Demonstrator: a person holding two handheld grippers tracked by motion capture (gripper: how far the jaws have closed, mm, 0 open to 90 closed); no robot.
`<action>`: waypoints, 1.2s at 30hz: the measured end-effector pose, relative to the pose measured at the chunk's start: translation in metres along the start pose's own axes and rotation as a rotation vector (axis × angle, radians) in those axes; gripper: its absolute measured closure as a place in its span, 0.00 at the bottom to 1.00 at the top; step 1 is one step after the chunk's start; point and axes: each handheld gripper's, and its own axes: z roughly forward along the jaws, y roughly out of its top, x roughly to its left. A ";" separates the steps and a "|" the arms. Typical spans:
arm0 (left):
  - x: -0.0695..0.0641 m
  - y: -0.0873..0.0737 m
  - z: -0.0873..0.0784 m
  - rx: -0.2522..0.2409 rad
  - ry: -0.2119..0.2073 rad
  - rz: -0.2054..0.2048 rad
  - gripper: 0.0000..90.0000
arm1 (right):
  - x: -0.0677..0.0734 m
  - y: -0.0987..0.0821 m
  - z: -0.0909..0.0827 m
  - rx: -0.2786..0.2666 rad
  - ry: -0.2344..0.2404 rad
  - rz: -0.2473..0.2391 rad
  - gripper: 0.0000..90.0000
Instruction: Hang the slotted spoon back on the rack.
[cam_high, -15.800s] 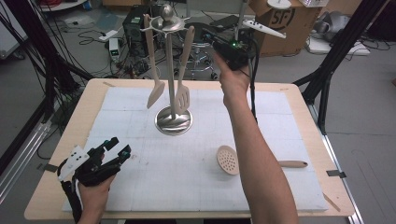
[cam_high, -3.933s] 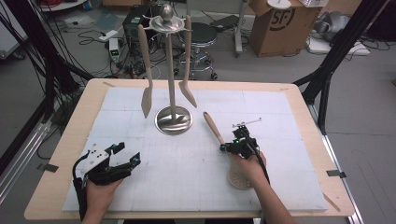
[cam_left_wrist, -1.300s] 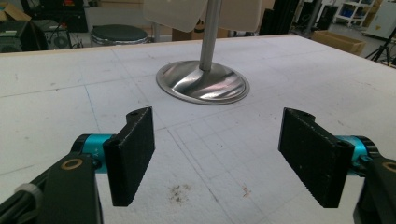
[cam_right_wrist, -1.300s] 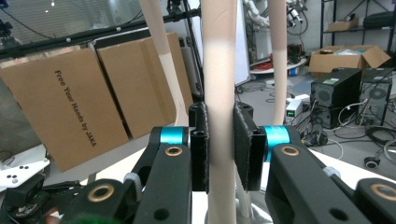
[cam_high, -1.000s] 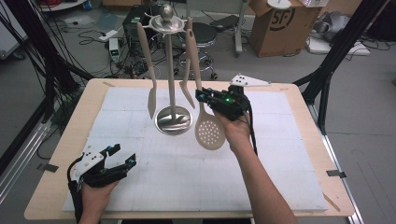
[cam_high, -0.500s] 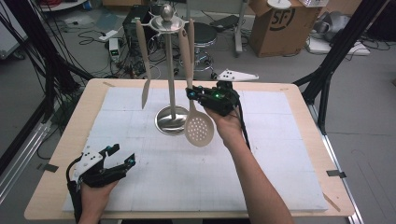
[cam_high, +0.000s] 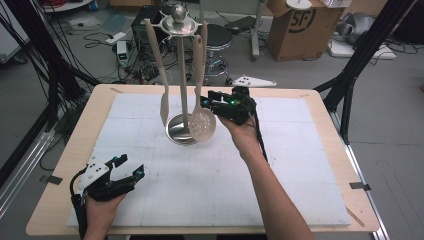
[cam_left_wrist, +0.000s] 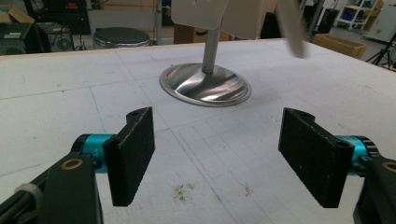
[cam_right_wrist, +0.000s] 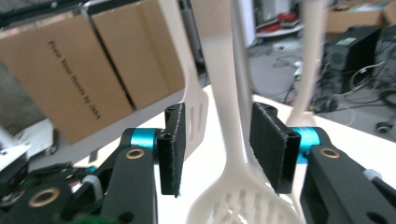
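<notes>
While the left gripper (cam_high: 131, 172) rests wide, the right gripper's (cam_high: 210, 100) just-opened jaws seemingly clear the slotted spoon (cam_high: 202, 123).

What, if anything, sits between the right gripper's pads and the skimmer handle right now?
Nothing visible. In the right gripper view the right gripper has its jaws either side of the slotted skimmer, gaps showing on both sides; they have just been opening. The skimmer hangs on the utensil stand.
</notes>
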 end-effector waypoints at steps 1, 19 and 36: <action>0.000 0.000 0.000 0.000 -0.001 0.001 0.31 | -0.002 -0.001 -0.003 -0.011 -0.012 0.007 0.53; -0.008 0.002 0.011 0.007 -0.036 0.018 0.30 | -0.024 -0.058 -0.058 0.004 -0.092 0.039 0.25; -0.012 0.003 0.017 -0.006 -0.080 0.018 0.29 | -0.029 -0.109 -0.099 0.024 -0.159 0.049 0.24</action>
